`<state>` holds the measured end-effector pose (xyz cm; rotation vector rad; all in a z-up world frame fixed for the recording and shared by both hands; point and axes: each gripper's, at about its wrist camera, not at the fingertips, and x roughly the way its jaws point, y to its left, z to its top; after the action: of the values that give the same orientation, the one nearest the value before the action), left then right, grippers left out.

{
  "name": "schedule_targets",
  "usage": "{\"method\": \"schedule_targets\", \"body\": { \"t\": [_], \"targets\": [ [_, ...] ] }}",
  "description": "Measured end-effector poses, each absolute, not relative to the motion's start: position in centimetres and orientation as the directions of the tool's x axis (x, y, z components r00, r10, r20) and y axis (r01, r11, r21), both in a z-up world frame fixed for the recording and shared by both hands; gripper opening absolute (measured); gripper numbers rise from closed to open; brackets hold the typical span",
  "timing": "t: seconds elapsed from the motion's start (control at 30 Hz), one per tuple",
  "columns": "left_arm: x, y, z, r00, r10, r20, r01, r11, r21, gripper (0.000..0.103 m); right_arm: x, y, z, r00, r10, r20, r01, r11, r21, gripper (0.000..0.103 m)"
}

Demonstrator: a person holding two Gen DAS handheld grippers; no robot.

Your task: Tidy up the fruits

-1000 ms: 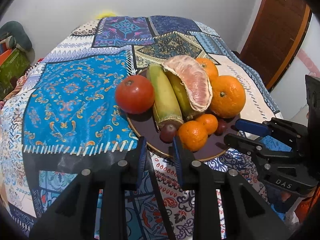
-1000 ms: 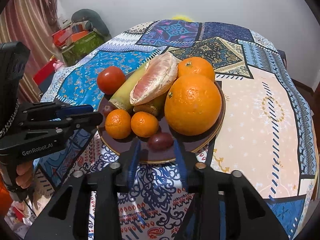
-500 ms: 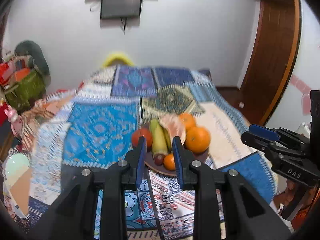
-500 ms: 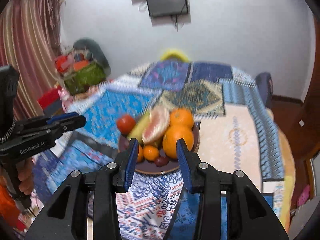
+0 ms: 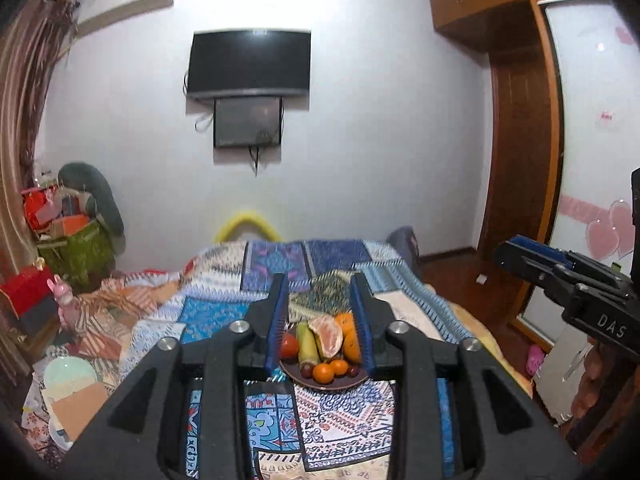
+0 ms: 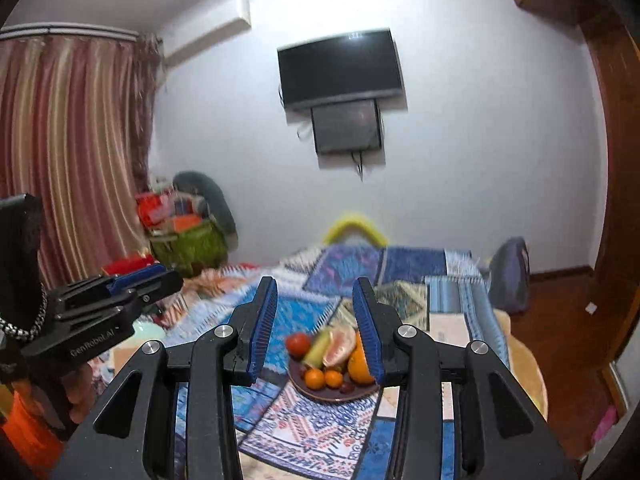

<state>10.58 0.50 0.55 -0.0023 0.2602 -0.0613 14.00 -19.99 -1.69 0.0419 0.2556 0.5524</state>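
Observation:
A dark plate (image 5: 320, 384) of fruit sits on the patterned tablecloth (image 5: 340, 428), far below both grippers. It holds a red tomato (image 5: 290, 346), green bananas (image 5: 307, 347), a peeled pomelo piece (image 5: 330, 334), oranges (image 5: 350, 340) and small mandarins (image 5: 323, 373). My left gripper (image 5: 319, 320) is open and empty, high above and back from the plate. My right gripper (image 6: 316, 322) is open and empty too, with the plate (image 6: 316, 394) seen between its fingers. Each gripper shows at the edge of the other's view.
A television (image 5: 250, 64) hangs on the far wall. A wooden wardrobe (image 5: 520, 140) stands at the right, a striped curtain (image 6: 68, 152) at the left. Bags and boxes (image 5: 68, 236) are piled in the left corner. A pale green plate (image 5: 70, 372) lies on the clutter at left.
Both grippers have pulled up and far back from the fruit plate, which now looks small. Their jaws have opened wider. The fruit on the plate has not moved.

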Motion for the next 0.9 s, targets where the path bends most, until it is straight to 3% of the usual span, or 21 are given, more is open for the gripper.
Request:
{"method": "schedule_targets", "body": {
  "t": [0.13, 0.2, 0.27, 0.33, 0.4, 0.5, 0.6, 0.73, 0.9],
  "targets": [
    [8.2, 0.2, 1.9, 0.977, -0.061, -0.204, 0.059, 0.998, -0.015, 0.04, 11.7, -20.3, -0.5, 0.83, 0.529, -0.177, -0.52, 0.849, 0.095, 0.041],
    [7.3, 0.0, 2.3, 0.981, -0.058, -0.185, 0.055, 0.998, -0.023, 0.055, 11.1, -20.3, -0.2, 0.831, 0.532, -0.16, -0.524, 0.847, 0.094, 0.045],
    [6.5, 0.0, 2.6, 0.986, -0.053, -0.16, 0.05, 0.998, -0.026, 0.059, 10.5, -20.4, 0.1, 0.836, 0.53, -0.139, -0.521, 0.848, 0.098, 0.052],
    [5.8, -0.1, 2.8, 0.988, -0.044, -0.146, 0.043, 0.999, -0.016, 0.065, 10.2, -20.4, 0.2, 0.847, 0.519, -0.119, -0.509, 0.855, 0.101, 0.067],
    [5.4, -0.2, 3.0, 0.99, -0.029, -0.136, 0.028, 1.0, -0.007, 0.081, 9.9, -20.4, 0.2, 0.857, 0.505, -0.106, -0.496, 0.863, 0.097, 0.075],
    [4.8, -0.2, 3.1, 0.992, -0.023, -0.124, 0.022, 1.0, -0.013, 0.091, 9.6, -20.2, 0.2, 0.873, 0.479, -0.092, -0.473, 0.878, 0.08, 0.086],
    [4.7, -0.2, 3.1, 0.993, -0.013, -0.116, 0.011, 1.0, -0.017, 0.095, 9.5, -20.3, 0.3, 0.88, 0.466, -0.089, -0.462, 0.884, 0.069, 0.088],
    [4.4, -0.3, 3.1, 0.994, -0.003, -0.109, 0.0, 1.0, -0.021, 0.101, 9.5, -20.3, 0.3, 0.884, 0.459, -0.088, -0.452, 0.888, 0.086, 0.103],
    [4.2, -0.2, 2.9, 0.995, 0.006, -0.103, -0.008, 1.0, -0.022, 0.103, 8.7, -20.5, 0.1, 0.896, 0.437, -0.079, -0.431, 0.899, 0.082, 0.103]
  ]
}}
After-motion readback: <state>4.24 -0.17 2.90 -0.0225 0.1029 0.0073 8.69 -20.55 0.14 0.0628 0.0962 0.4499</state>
